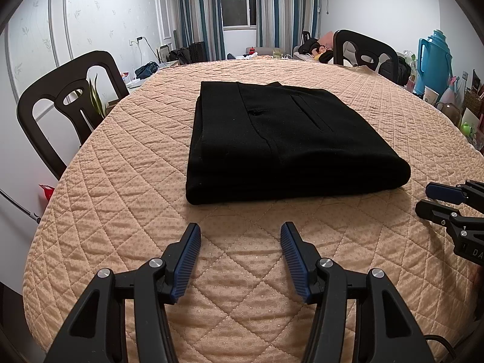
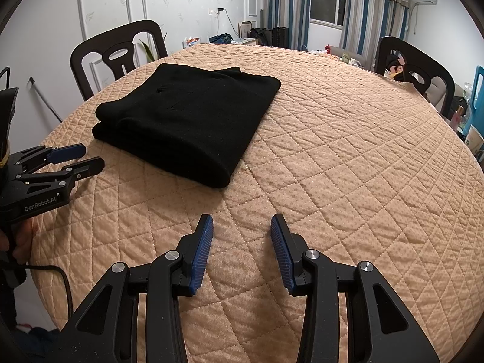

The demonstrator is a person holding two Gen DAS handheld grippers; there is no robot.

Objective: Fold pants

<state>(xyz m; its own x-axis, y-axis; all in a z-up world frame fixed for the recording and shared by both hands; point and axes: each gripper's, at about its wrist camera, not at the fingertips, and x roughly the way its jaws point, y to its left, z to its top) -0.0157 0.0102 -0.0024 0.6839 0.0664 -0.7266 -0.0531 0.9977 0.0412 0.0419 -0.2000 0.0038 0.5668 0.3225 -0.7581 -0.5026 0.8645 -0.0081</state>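
Note:
Black pants (image 1: 284, 142) lie folded into a thick rectangle on the peach quilted table cover (image 1: 242, 272); a back pocket faces up. They also show in the right wrist view (image 2: 187, 121), left of centre. My left gripper (image 1: 240, 236) is open and empty, hovering just short of the pants' near folded edge. My right gripper (image 2: 241, 227) is open and empty, to the right and near side of the pants. The right gripper shows at the left wrist view's right edge (image 1: 429, 196); the left gripper shows at the right wrist view's left edge (image 2: 90, 155).
Dark wooden chairs stand at the table's left (image 1: 66, 106) and far right (image 1: 363, 51). A blue thermos (image 1: 434, 60) and clutter sit on a shelf at the right. The table cover's front edge (image 2: 45, 236) drops off beside my left hand.

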